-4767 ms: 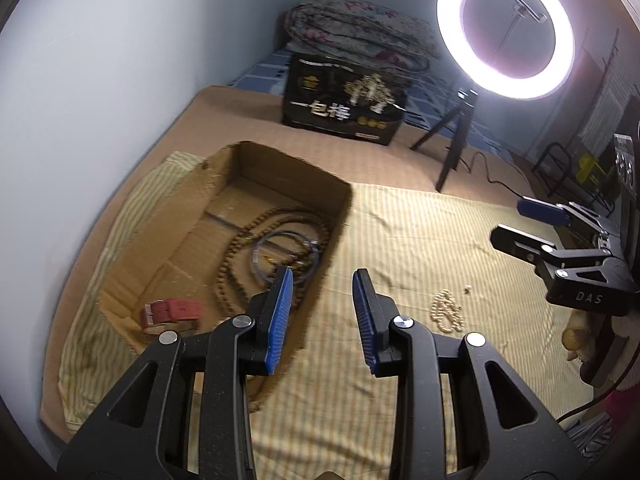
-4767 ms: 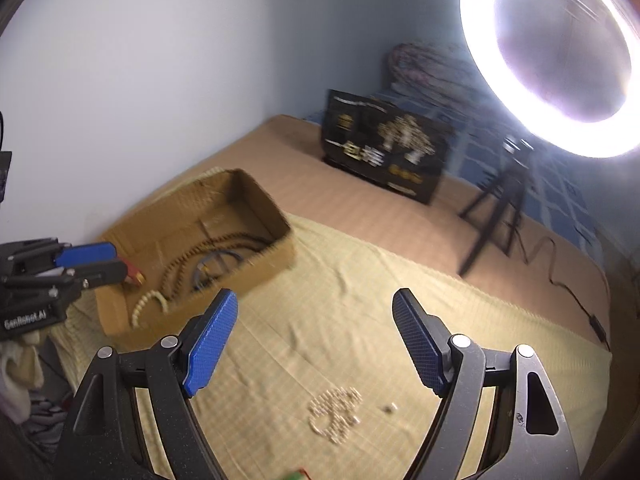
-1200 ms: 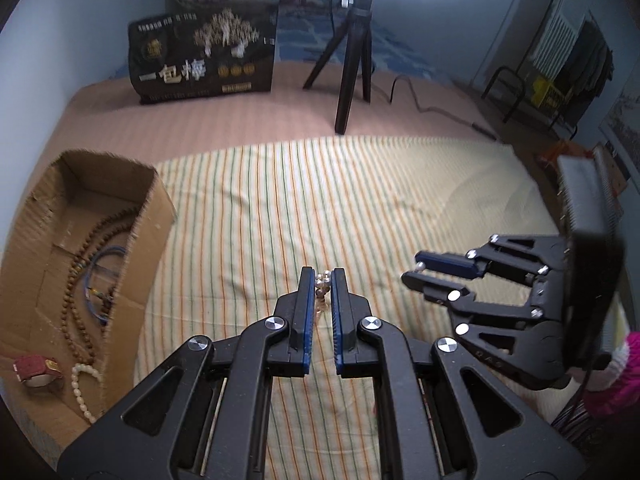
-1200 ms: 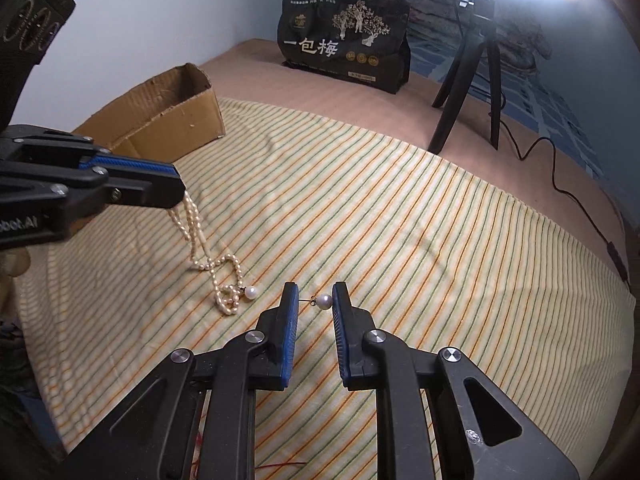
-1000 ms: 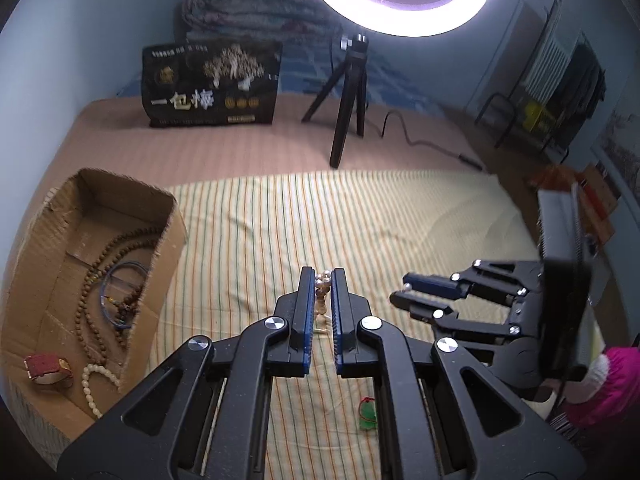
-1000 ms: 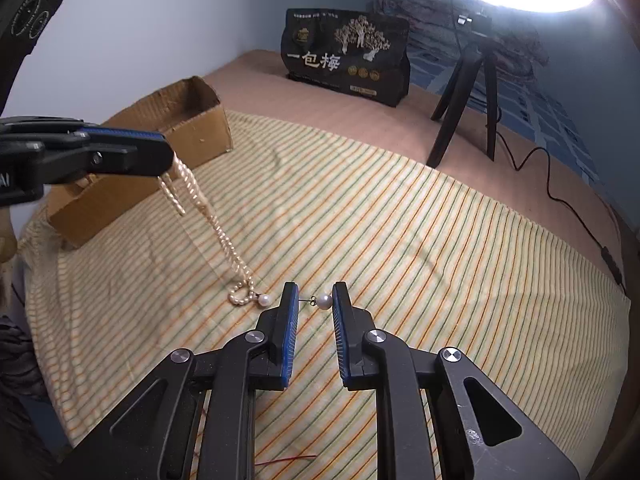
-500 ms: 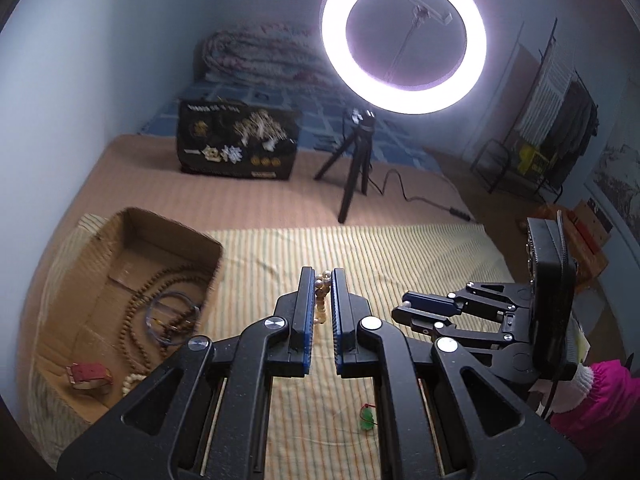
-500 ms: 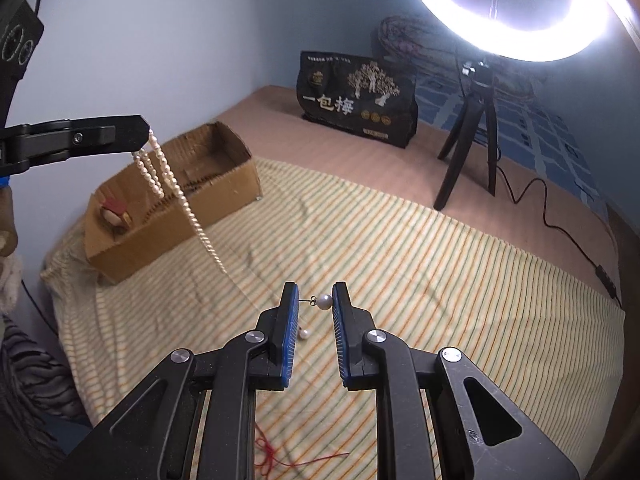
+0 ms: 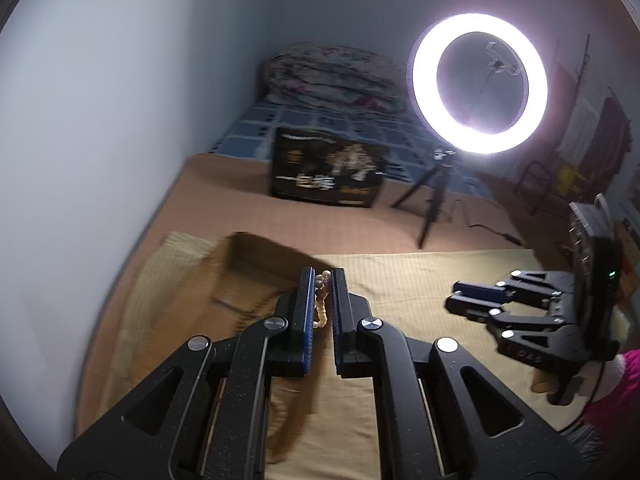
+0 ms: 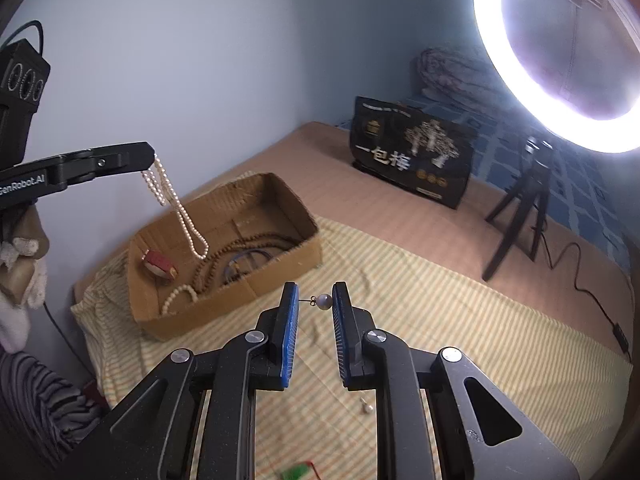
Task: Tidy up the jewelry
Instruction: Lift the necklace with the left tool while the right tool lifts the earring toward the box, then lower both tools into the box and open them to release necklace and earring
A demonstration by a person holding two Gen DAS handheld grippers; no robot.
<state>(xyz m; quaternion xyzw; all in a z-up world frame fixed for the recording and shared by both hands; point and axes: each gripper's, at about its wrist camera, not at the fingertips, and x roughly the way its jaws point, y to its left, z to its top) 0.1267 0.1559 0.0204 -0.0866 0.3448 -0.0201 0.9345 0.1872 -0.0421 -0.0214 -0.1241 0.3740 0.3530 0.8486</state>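
- Leftmost in the right wrist view, the left tool point(image 10: 150, 158) reaches in level from the edge, raised well above the bed, its jaws clamped on a pearl necklace point(image 10: 176, 204).
- Below it, the necklace hangs in loose loops, its lowest end dangling over the open cardboard box point(image 10: 308, 248).
- Inside the box lie a red-strapped watch point(image 10: 160, 265), a white bead bracelet point(image 10: 178, 296), long brown bead strands point(image 10: 240, 246) and a blue bangle point(image 10: 244, 262).
- Further right, the right tool point(image 10: 316, 302) points forward over the striped yellow cloth point(image 10: 460, 320), jaws narrow, pinching a pearl stud earring point(image 10: 324, 301) by its post and pearl.
- Just right of the box's near corner, this earring sits above the cloth, apart from the box.
- Another pearl earring point(image 10: 366, 407) lies on the cloth beneath the right tool, and a green item point(image 10: 296, 472) shows blurred at the bottom edge.
- Behind stand a black printed bag point(image 10: 412, 156), then a tripod point(image 10: 524, 208) carrying the lit ring light point(image 10: 516, 80).
- From the left wrist view, beads point(image 9: 321, 300) show between the closed pads, the box point(image 9: 240, 280) blurred ahead.
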